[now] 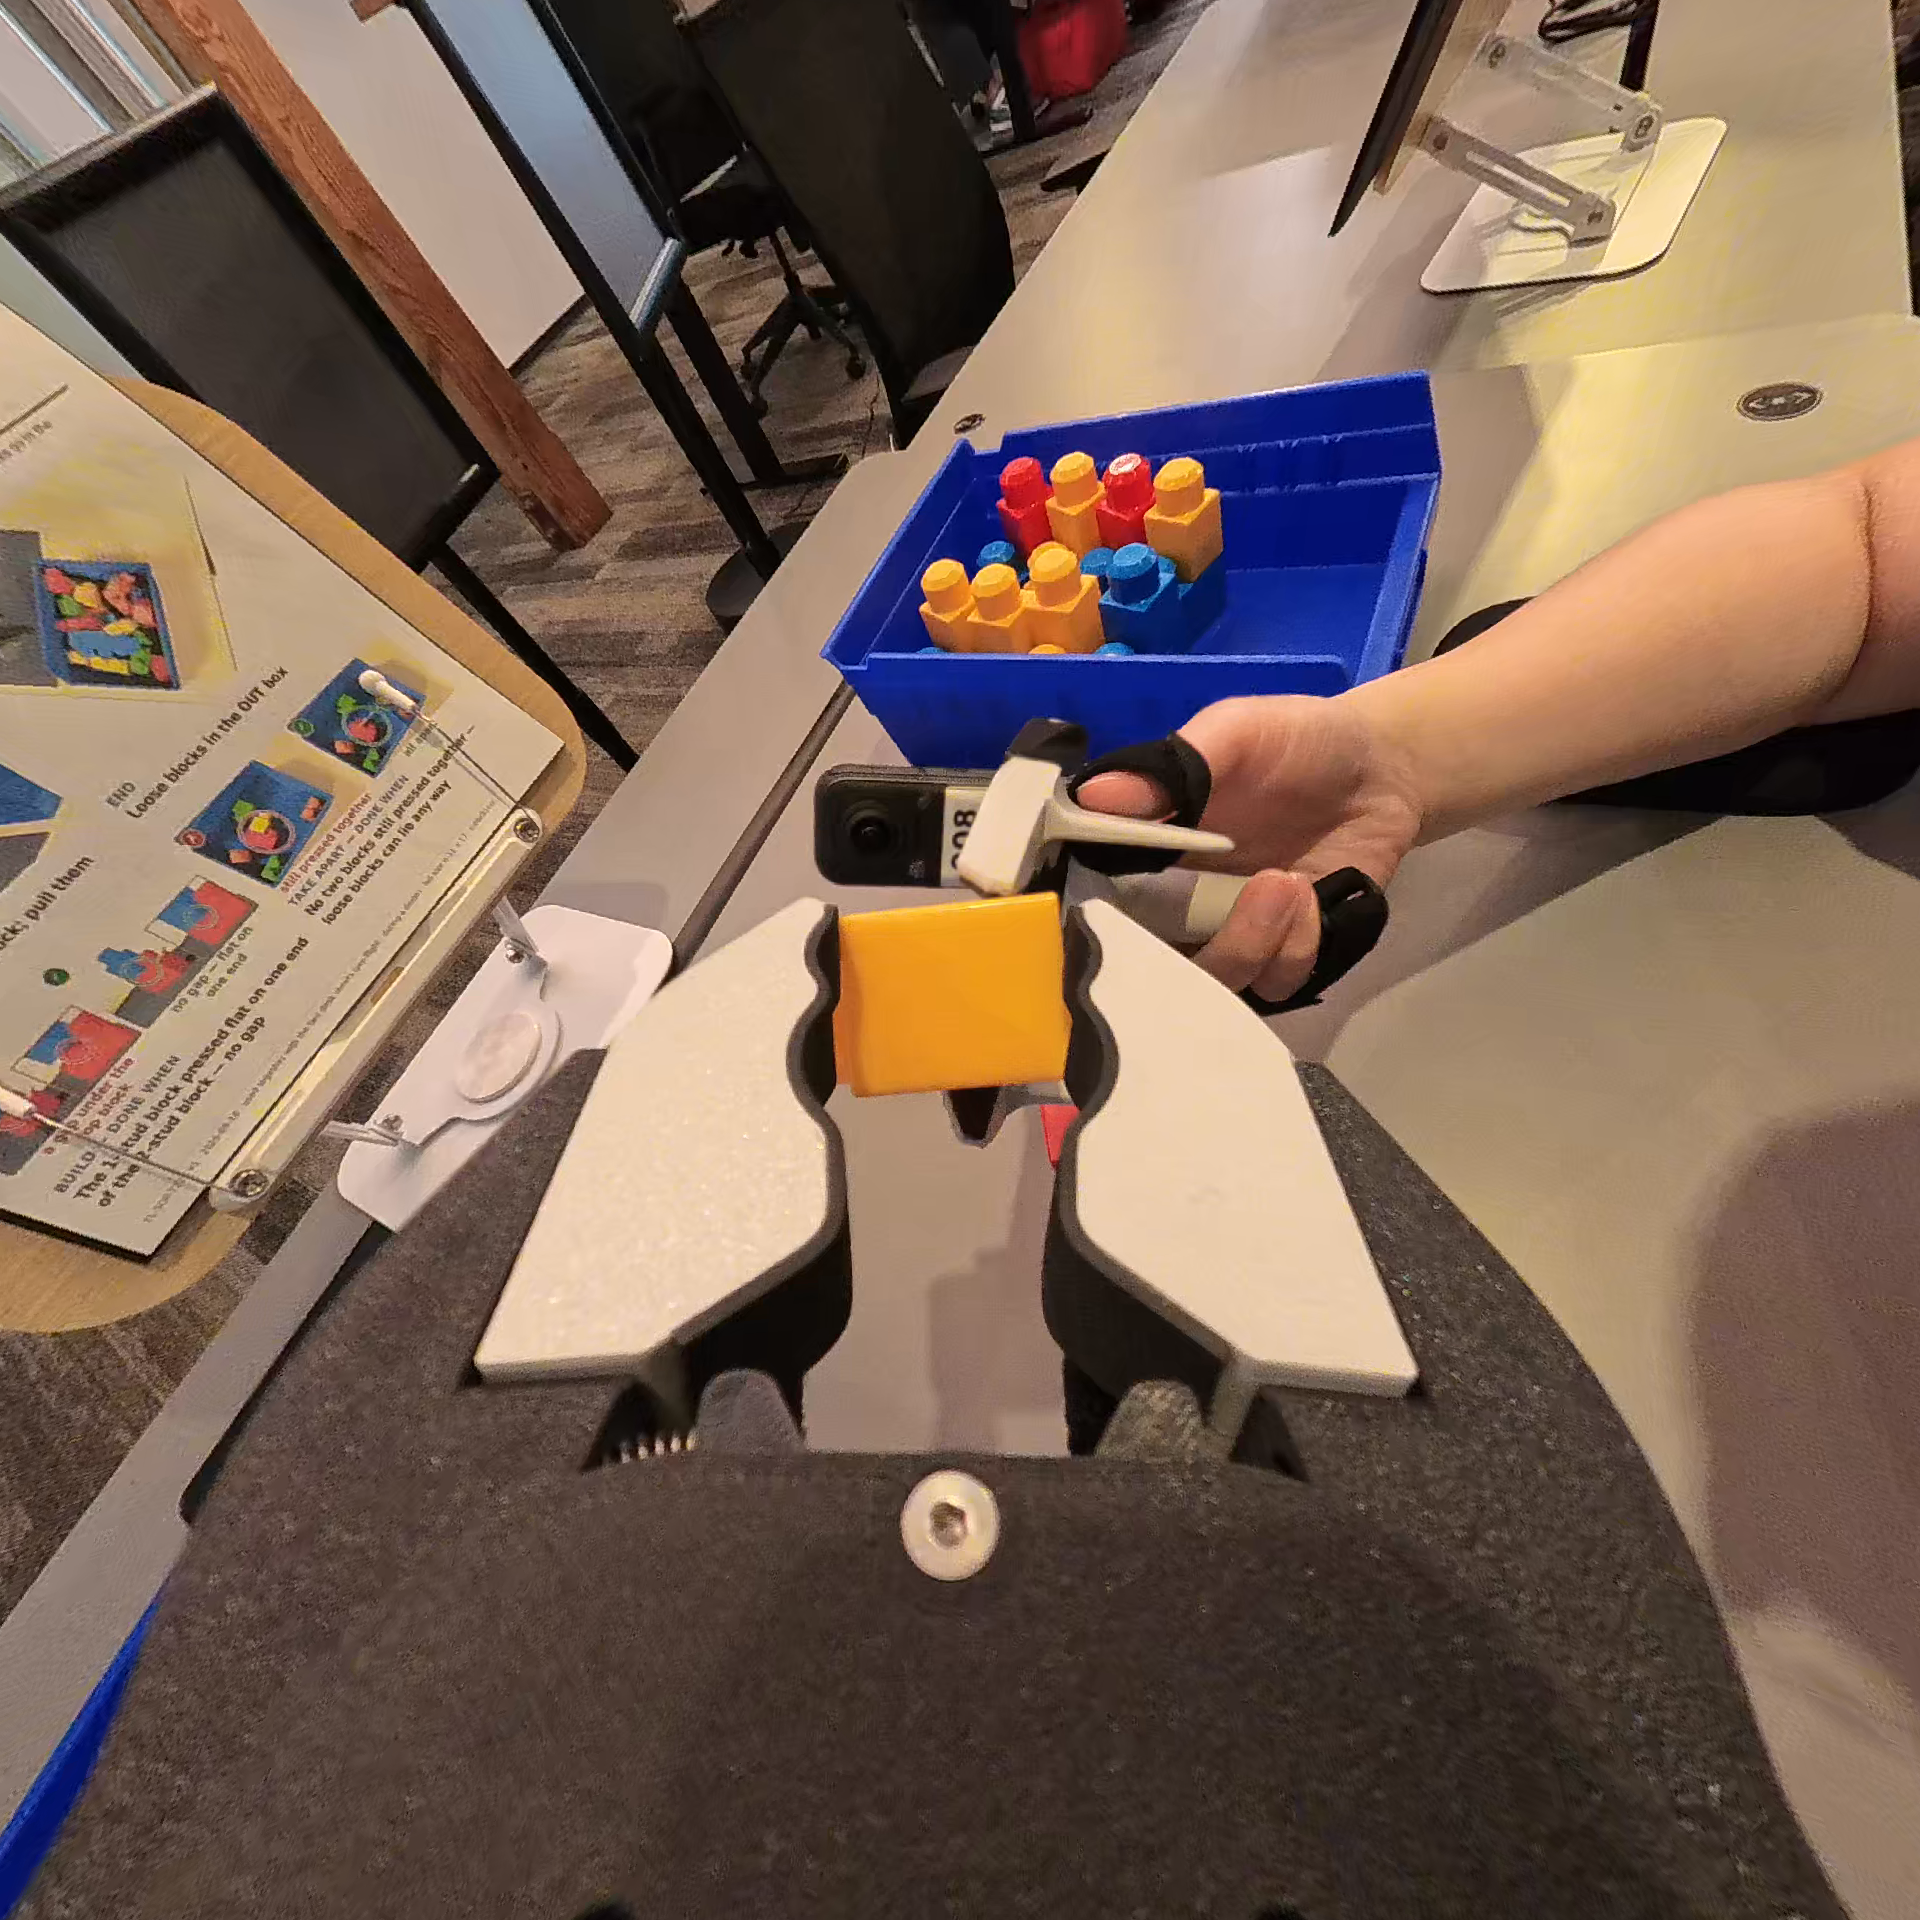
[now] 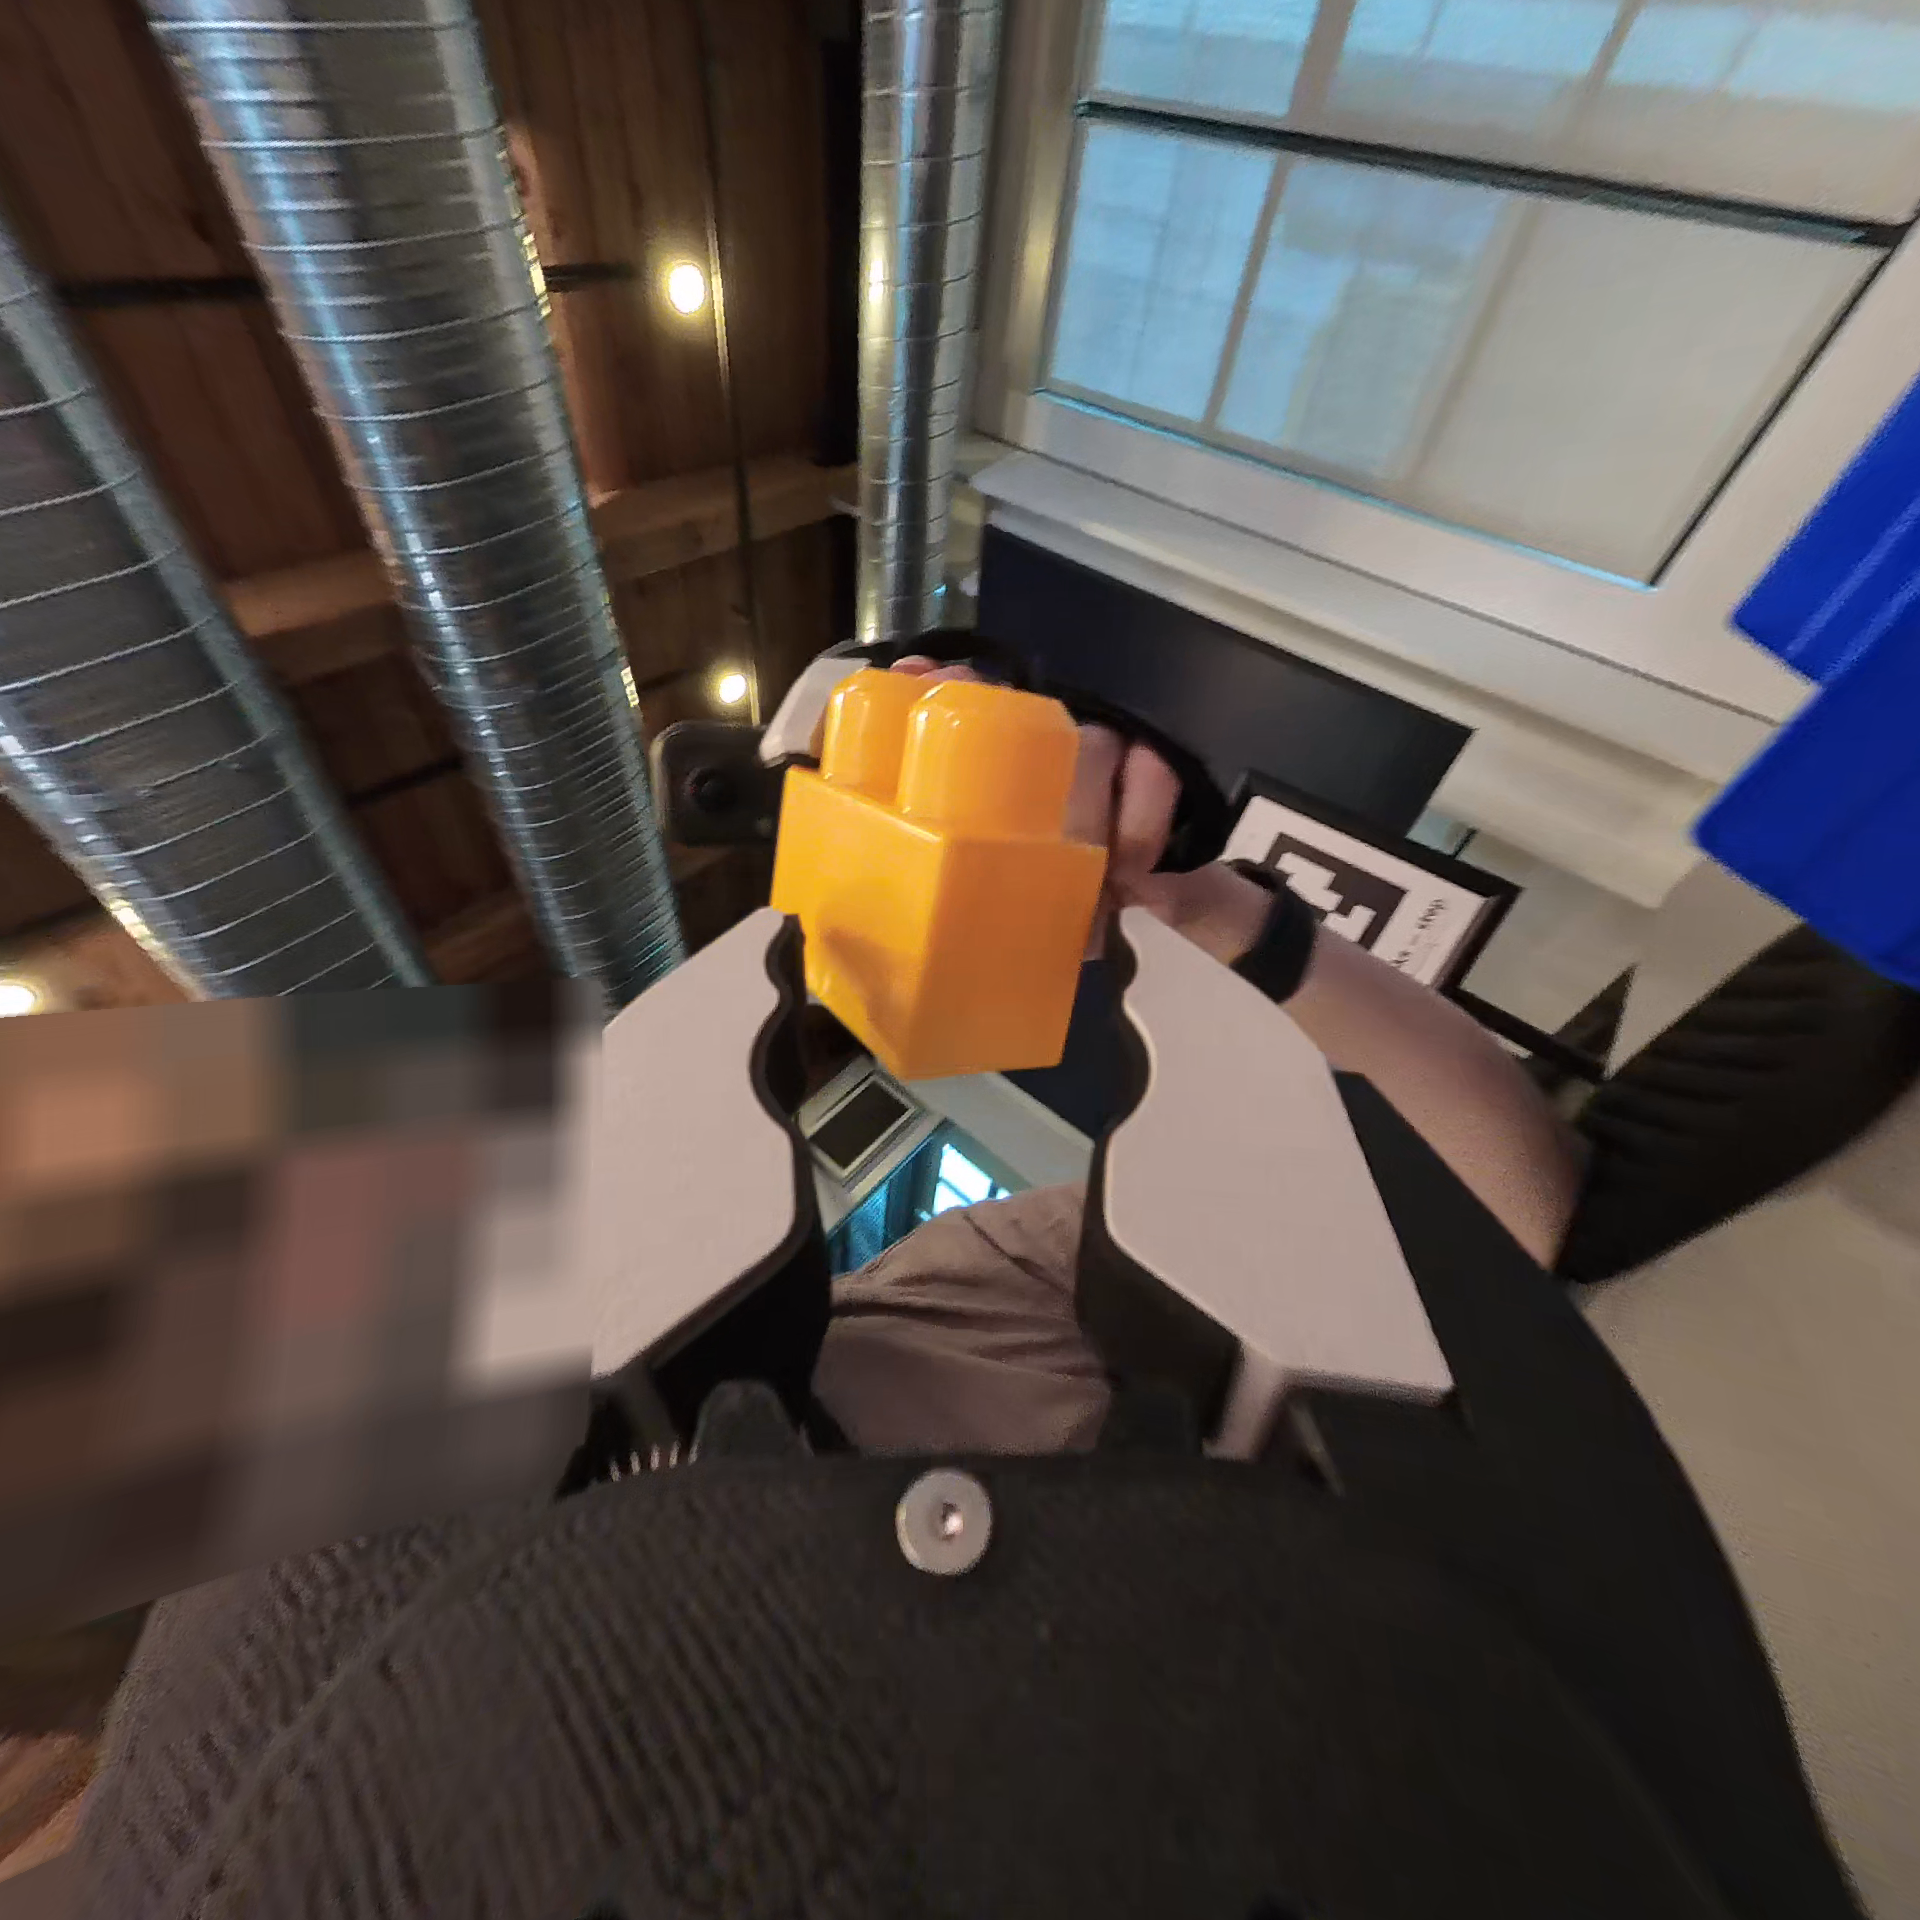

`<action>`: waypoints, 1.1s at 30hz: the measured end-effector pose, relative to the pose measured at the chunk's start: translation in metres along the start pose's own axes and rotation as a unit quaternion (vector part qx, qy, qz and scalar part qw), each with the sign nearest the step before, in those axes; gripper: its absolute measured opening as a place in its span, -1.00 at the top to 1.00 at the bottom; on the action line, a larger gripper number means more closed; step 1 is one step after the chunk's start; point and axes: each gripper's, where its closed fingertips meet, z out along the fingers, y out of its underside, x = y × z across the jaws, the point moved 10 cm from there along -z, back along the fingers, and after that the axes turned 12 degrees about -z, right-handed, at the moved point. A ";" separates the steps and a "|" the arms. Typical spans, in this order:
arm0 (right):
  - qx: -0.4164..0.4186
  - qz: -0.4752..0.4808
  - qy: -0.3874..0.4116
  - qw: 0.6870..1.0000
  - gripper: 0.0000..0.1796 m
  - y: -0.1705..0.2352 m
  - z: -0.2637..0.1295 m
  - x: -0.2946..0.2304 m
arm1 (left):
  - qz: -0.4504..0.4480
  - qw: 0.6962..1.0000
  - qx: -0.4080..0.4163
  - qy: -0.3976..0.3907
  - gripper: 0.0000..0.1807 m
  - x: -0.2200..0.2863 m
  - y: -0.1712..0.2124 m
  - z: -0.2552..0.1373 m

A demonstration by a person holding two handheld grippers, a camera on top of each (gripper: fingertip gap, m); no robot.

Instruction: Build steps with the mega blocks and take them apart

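Orange block: sits in mid-air above the grey table, pinched at the very tips of the left gripper, dead ahead at 12 o'clock in the left wrist view, smooth face to the camera. Clamped there, by the look of it, pads flush on both flanks. Meets the right gripper head-on from 12 o'clock, fingers straddling the same block, studs toward 12 o'clock in the right wrist view and long axis apparently running away toward the left gripper. Spread about a block's width; impossible to tell whether actually gripping, given a thin dark gap on one side. Leaves the blue bin of stacked blocks at 1 o'clock, beyond both tools. Shows a scrap of red beneath the block, unidentifiable.
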 end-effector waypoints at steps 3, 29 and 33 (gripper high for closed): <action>-0.014 -0.017 -0.010 1.000 0.43 0.002 0.002 -0.002 | -0.002 1.000 0.009 0.014 0.55 0.002 -0.001 -0.003; -0.032 -0.248 0.134 0.959 0.59 -0.028 -0.015 -0.044 | -0.088 0.994 0.032 -0.062 0.18 -0.020 0.002 -0.015; -0.053 -0.396 0.191 0.897 0.59 -0.032 -0.014 -0.065 | -0.217 0.974 0.056 0.032 0.34 -0.029 0.009 -0.006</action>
